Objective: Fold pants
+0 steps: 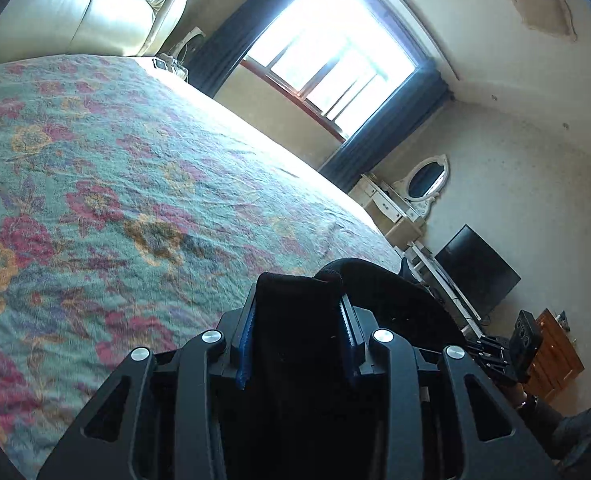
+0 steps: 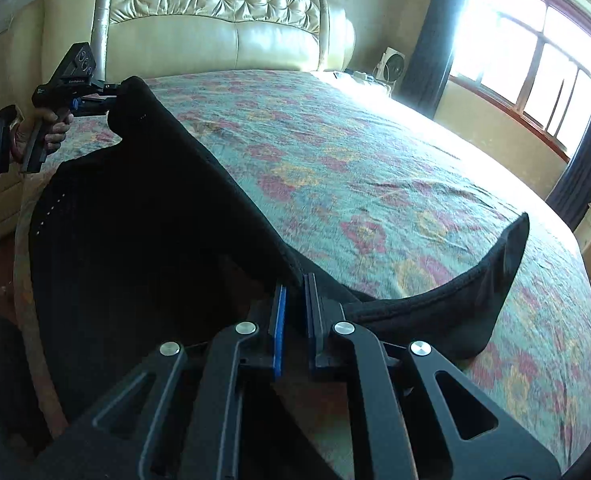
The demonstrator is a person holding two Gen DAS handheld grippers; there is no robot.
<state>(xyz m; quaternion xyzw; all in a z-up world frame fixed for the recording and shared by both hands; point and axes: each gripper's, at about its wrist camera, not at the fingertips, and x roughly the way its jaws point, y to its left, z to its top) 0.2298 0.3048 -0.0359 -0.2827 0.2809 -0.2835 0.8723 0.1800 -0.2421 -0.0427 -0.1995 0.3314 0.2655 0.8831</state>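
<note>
The black pants (image 2: pixel 143 216) look soft, limp and light, prone to sagging between holds, so hemmed edges and corners seem the best places to pinch. In the right wrist view they stretch from the left tongs (image 2: pixel 109 98), upper left and clamped on a bunched corner, to the right tongs (image 2: pixel 295 300), bottom centre and pinching an edge, with one end trailing onto the bed (image 2: pixel 375 140) at lower right.

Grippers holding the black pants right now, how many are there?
2. The left gripper clamps a bunched end of the pants near the headboard. The right gripper pinches their edge lower down, over the bed.
</note>
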